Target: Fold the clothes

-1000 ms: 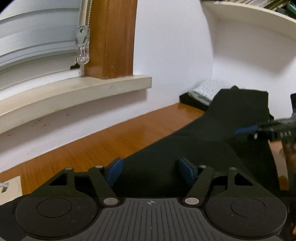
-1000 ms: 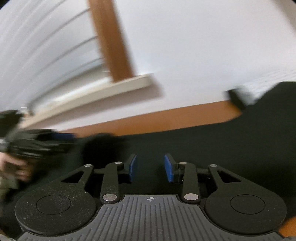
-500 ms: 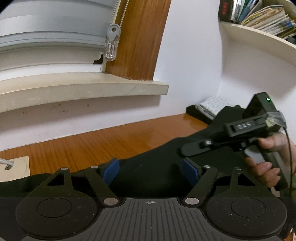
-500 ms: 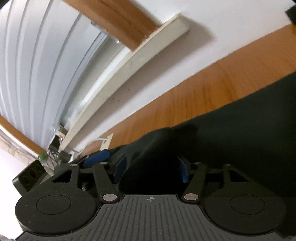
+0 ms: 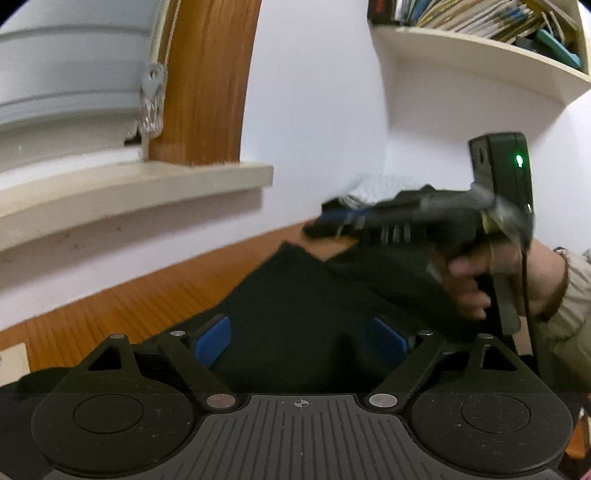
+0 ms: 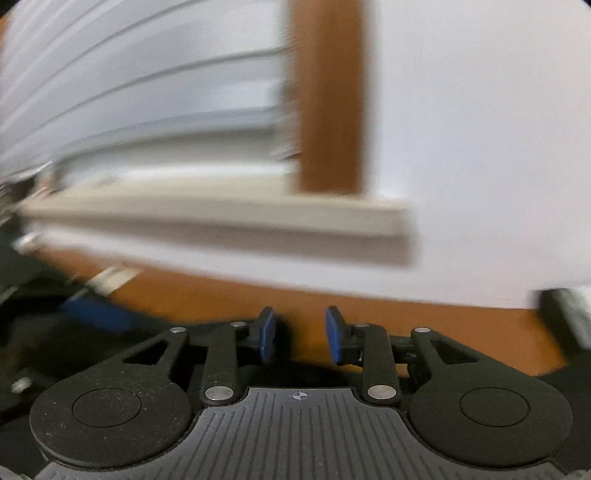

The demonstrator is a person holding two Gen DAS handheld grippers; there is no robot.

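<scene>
A: Any writing or labels you can read?

B: None. The spines of the books [image 5: 480, 16] on the shelf [image 5: 472, 55] at top right are too small and blurred to make out.

A: Go across from the left, then.

B: In the left wrist view: window blinds [image 5: 66, 92], a wooden frame [image 5: 207, 81] and a pale sill [image 5: 136, 192]. Below runs the wooden counter [image 5: 122, 306]. On it lies the black garment [image 5: 295, 306], plain and dark, with a folded corner pointing toward the wall.

A: And the left hand-held gripper [image 5: 301, 341]?

B: Released; its jaws are opening wide. The black garment lies between the blue pads, but they do not press on it.

A: Further right?

B: The right hand-held gripper [image 5: 332, 218] hangs above the garment's far end, blurred, with a green light on its body, held by the person's hand [image 5: 491, 280] in a pale sleeve [image 5: 572, 295].

A: Its jaws?

B: In its own view the right hand-held gripper [image 6: 299, 334] is closing, pads apart, only bare counter [image 6: 299, 306] showing between them.
</scene>
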